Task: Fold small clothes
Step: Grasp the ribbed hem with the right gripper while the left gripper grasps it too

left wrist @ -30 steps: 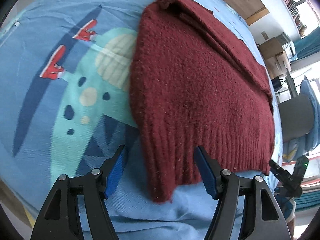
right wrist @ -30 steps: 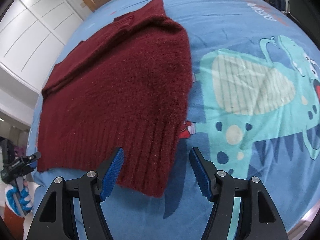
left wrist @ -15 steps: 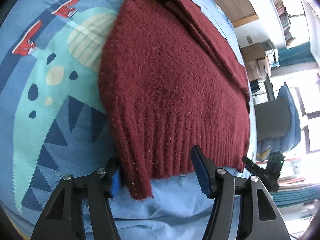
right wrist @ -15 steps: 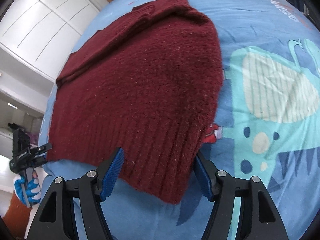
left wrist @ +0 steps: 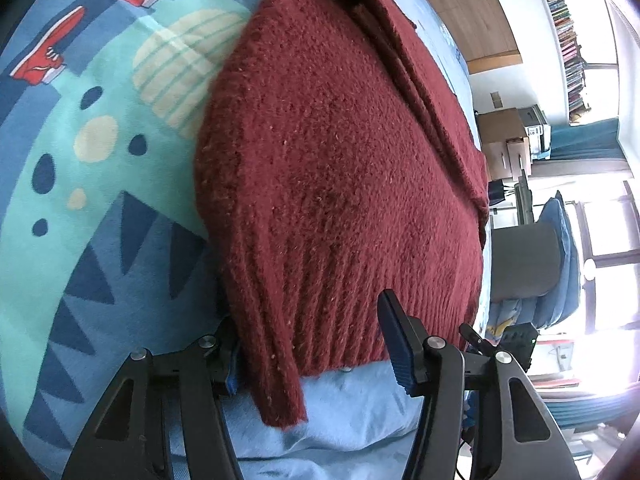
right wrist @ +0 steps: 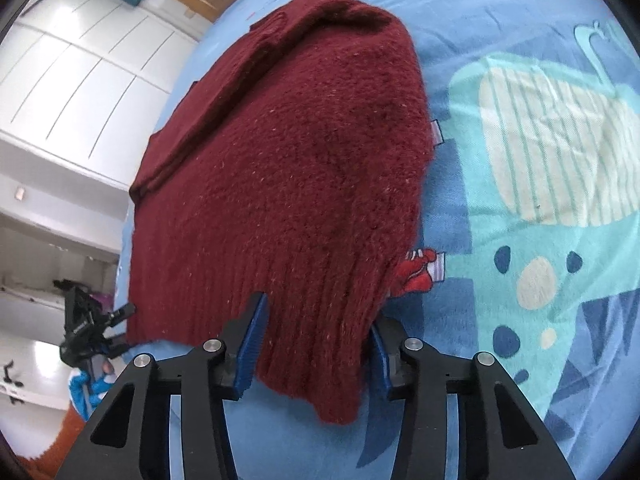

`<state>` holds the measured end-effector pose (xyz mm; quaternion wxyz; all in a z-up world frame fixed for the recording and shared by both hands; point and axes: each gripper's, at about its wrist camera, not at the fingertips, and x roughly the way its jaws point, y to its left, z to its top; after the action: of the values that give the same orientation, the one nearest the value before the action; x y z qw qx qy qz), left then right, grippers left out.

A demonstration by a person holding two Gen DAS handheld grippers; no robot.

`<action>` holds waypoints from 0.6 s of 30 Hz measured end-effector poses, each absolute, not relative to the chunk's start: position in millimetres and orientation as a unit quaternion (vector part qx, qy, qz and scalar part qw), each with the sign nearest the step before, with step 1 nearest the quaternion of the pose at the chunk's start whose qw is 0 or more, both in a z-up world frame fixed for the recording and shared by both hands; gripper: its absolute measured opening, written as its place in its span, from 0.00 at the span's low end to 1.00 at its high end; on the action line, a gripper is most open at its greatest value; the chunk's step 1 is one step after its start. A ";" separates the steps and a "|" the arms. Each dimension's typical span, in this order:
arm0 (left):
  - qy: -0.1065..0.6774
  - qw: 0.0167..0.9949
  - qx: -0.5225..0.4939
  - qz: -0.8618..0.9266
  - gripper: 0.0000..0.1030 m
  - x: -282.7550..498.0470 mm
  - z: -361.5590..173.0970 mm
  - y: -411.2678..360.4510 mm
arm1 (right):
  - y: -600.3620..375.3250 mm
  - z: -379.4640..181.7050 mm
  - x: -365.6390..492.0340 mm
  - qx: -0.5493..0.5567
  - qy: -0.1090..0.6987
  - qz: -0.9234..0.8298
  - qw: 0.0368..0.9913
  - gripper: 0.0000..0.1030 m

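Maroon sweater (left wrist: 340,168) lies flat on the blue dinosaur bedsheet (left wrist: 80,184). Left gripper (left wrist: 316,344) and right gripper (right wrist: 316,340) each straddle a hem corner, jaws closing around the knit.

both grippers, left (left wrist: 316,344) and right (right wrist: 316,344), had matte black triangular-cutout arms. silver round screws dotted the joints. ribbed blue pads (left wrist: 394,342) lined the fingers.

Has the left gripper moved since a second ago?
Yes. The left gripper has slid forward over the bedsheet: the sweater corner that lay ahead of its fingers now sits between them, jaws closing.
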<state>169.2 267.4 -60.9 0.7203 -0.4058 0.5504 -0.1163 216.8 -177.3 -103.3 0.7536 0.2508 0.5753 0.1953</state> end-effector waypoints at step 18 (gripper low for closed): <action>0.549 0.713 -0.415 -0.133 0.08 167.9 -59.8 252.6 | -178.7 -105.2 214.3 0.274 0.574 0.213 0.741 0.13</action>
<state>167.9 252.6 -59.8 0.7131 -0.4152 0.5490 -0.1328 214.3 -178.7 -105.2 0.7415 0.2742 0.5740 0.2134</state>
